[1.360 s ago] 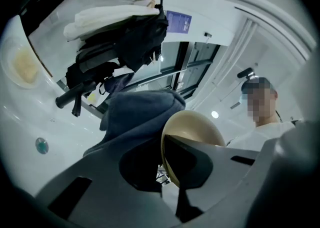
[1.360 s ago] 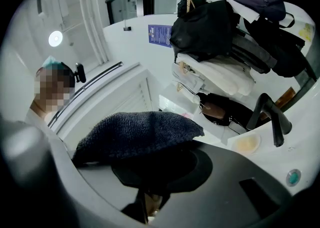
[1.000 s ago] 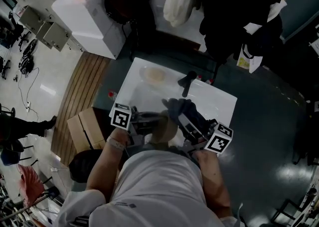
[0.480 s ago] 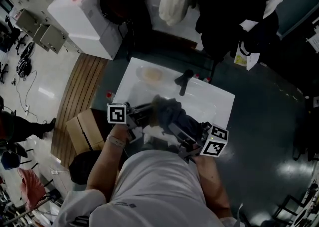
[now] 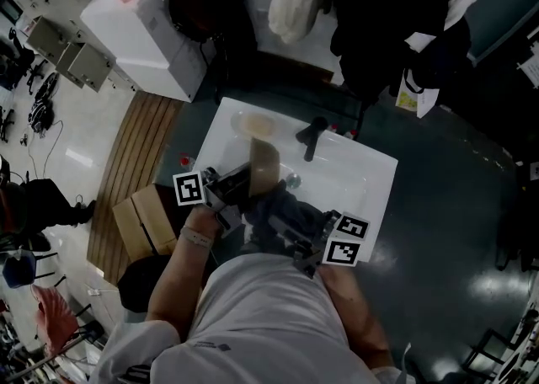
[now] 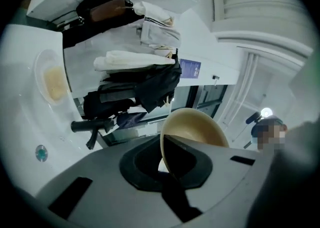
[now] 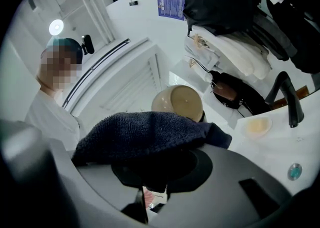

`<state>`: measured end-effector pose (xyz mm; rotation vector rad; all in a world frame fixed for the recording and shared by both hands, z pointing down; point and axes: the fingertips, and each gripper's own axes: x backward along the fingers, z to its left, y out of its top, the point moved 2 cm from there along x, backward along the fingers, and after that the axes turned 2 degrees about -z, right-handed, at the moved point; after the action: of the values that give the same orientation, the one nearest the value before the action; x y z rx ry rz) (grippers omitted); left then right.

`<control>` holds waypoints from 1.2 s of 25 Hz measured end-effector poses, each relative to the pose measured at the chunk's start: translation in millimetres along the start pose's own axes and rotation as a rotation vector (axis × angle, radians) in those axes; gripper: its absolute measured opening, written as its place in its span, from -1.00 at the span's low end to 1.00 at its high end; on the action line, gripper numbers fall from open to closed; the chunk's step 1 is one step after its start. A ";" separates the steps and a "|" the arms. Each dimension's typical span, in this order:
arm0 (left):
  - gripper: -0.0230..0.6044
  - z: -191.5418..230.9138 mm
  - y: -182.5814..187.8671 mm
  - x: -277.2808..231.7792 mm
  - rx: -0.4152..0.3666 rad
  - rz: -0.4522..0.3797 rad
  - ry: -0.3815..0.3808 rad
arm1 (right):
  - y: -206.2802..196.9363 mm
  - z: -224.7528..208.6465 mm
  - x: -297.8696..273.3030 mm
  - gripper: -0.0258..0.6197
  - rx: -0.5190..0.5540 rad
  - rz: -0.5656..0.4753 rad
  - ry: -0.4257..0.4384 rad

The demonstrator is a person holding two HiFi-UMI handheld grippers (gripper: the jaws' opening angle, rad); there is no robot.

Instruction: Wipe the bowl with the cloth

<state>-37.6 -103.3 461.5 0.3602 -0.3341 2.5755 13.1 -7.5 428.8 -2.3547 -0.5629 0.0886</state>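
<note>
A: Left gripper (image 5: 246, 182)?

B: Jaws pinched on the rim of the tan bowl (image 5: 264, 165). The bowl stands on edge, tipped up straight ahead of the jaw tips. The left gripper view shows the rim wedged between the jaws (image 6: 167, 162), with the bowl (image 6: 196, 128) rising beyond them.

A: Right gripper (image 5: 282, 216)?

B: Clamped on the dark blue cloth (image 5: 293, 204), which bunches over the jaw tips (image 7: 155, 172) as a thick fold (image 7: 145, 134).

A: Bowl relative to the cloth?

B: Just beyond it. From the right gripper its underside (image 7: 178, 103) faces the cloth. Whether they touch, cannot tell.

A: Surroundings?

B: White sink (image 5: 370, 176) under both grippers; black faucet (image 5: 313, 136) past them.
</note>
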 end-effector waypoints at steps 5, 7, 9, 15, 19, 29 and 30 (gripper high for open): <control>-0.87 -17.6 -7.5 -7.9 -0.002 0.020 -0.080 | 11.8 -14.0 7.6 -0.69 -0.025 -0.062 -0.043; -0.87 -23.0 -10.5 -7.0 0.009 0.027 -0.117 | 17.2 -19.7 11.6 -0.69 -0.043 -0.095 -0.060; -0.87 -28.6 -15.3 -5.8 0.010 0.049 -0.149 | 23.3 -24.4 15.0 -0.69 -0.059 -0.129 -0.074; -0.87 -40.2 -33.0 -3.9 -0.007 0.145 -0.232 | 44.1 -30.1 17.6 -0.69 -0.069 -0.193 -0.085; -0.87 -41.1 -46.1 -2.9 -0.008 0.185 -0.242 | 60.1 -28.1 20.9 -0.69 -0.066 -0.240 -0.082; -0.86 -19.0 -53.3 7.8 -0.014 0.199 -0.131 | 87.7 3.7 21.4 -0.69 0.007 -0.257 -0.008; -0.86 -16.2 -50.8 8.1 -0.007 0.184 -0.119 | 88.1 8.0 20.4 -0.69 0.013 -0.252 0.004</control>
<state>-21.0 -52.2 457.3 0.5036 -0.4368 2.7376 62.5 -51.9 366.9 -2.2510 -0.8493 -0.0271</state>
